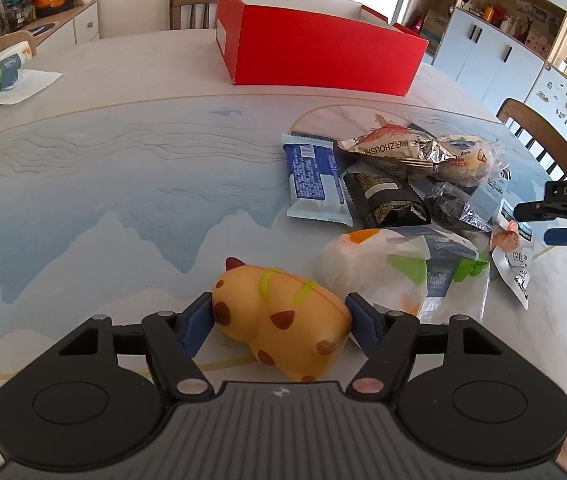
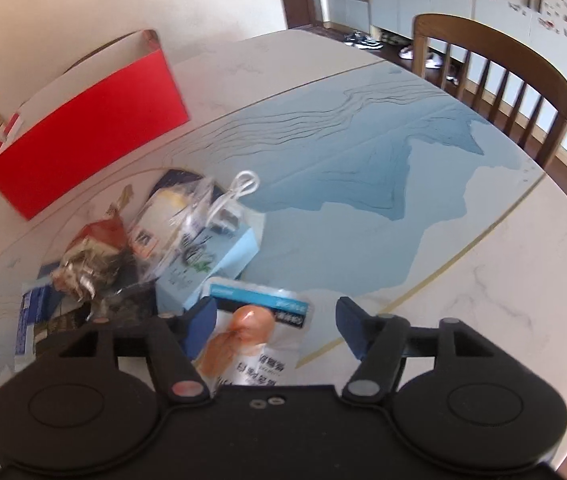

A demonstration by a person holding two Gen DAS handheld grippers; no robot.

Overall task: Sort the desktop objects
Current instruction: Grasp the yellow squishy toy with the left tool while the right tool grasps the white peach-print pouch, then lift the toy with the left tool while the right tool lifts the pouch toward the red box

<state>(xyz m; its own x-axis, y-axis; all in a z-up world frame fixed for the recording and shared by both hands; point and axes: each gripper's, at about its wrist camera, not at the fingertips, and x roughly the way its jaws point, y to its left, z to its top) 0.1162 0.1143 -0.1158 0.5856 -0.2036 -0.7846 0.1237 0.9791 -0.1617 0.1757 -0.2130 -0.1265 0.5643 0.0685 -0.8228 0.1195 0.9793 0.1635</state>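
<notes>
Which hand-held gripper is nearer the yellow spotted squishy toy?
Left. The left hand-held gripper has its blue pads against both sides of the yellow spotted squishy toy; the right hand-held gripper hangs open beyond the snack packets, over a sausage packet.

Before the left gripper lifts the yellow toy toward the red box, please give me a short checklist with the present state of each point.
1. Left gripper pads on both sides of the yellow toy: ok, both touch it.
2. Toy free of the white bag beside it: cannot tell, they lie very close.
3. Red box open on top: ok.
4. Table between toy and box free of obstacles: ok.
5. Right gripper holding the sausage packet: not ok, only one pad is near it.
6. Right gripper away from the toy: ok.
</notes>
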